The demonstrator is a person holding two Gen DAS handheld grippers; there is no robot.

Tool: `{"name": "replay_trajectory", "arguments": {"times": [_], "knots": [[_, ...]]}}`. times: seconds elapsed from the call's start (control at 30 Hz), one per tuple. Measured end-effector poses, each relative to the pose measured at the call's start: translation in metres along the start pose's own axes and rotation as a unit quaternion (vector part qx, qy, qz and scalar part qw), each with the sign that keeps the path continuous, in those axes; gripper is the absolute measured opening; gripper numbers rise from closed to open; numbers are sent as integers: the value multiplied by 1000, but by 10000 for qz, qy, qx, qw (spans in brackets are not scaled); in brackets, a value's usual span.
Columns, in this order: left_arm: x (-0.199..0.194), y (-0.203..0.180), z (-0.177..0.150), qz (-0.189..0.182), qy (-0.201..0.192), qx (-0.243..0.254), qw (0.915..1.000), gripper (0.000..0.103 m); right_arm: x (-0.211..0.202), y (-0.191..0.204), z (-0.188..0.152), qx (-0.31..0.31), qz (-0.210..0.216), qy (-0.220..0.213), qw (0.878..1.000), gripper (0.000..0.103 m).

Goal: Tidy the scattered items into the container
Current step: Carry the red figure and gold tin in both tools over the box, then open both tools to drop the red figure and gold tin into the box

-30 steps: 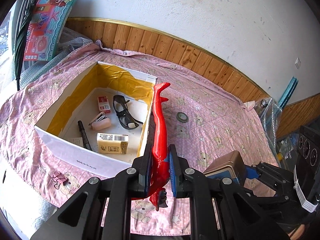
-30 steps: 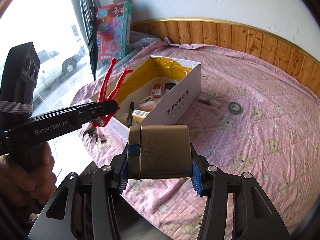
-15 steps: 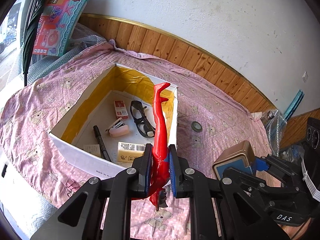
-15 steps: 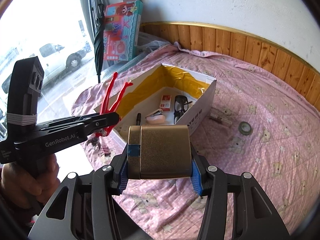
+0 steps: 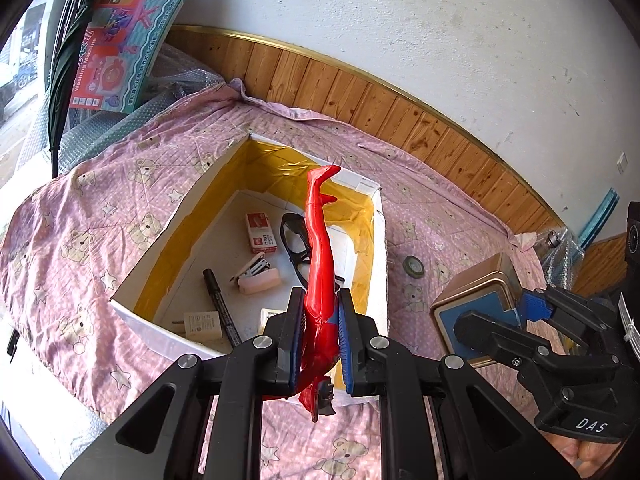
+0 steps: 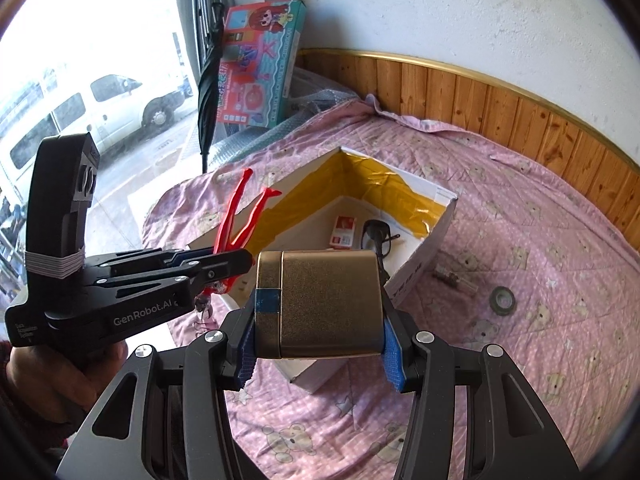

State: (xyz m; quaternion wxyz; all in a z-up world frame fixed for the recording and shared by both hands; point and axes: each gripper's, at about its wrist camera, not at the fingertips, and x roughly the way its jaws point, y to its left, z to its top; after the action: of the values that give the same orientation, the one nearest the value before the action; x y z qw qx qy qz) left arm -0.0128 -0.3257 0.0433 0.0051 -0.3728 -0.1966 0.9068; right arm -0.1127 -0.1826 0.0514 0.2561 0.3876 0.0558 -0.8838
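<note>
Pinching a red figurine (image 5: 320,280) by its trunk, the left gripper (image 5: 319,338) hangs above the box (image 5: 376,240), legs pointing toward 12 o'clock along the box's length. At 3 o'clock, the right gripper (image 6: 320,344) clamps a gold tin (image 6: 320,304), farther from the opening.

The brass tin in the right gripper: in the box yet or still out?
Out. The brass tin sits clamped in the right gripper, held above the pink cloth beside the box.

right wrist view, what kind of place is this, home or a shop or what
Probably a room in a home, at street level. A pink teddy-bear quilt covers the work surface, wood wainscoting runs under a rough white wall, and a window shows a white van parked outside. A toy box leans nearby.
</note>
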Motion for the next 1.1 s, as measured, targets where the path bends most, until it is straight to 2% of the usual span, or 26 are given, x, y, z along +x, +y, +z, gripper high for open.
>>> {"name": "replay_trajectory", "arguments": {"times": [0.5, 0.87, 1.1], "knots": [[24, 28, 34, 142, 44, -106, 9998, 16, 33, -10, 44, -221, -52, 28, 9997, 53], [60, 45, 63, 264, 481, -64, 9985, 16, 86, -31, 81, -320, -191, 300, 9989, 53], [91, 58, 79, 149, 929, -169, 9954, 16, 132, -53, 92, -325, -335, 651, 9968, 53]]}}
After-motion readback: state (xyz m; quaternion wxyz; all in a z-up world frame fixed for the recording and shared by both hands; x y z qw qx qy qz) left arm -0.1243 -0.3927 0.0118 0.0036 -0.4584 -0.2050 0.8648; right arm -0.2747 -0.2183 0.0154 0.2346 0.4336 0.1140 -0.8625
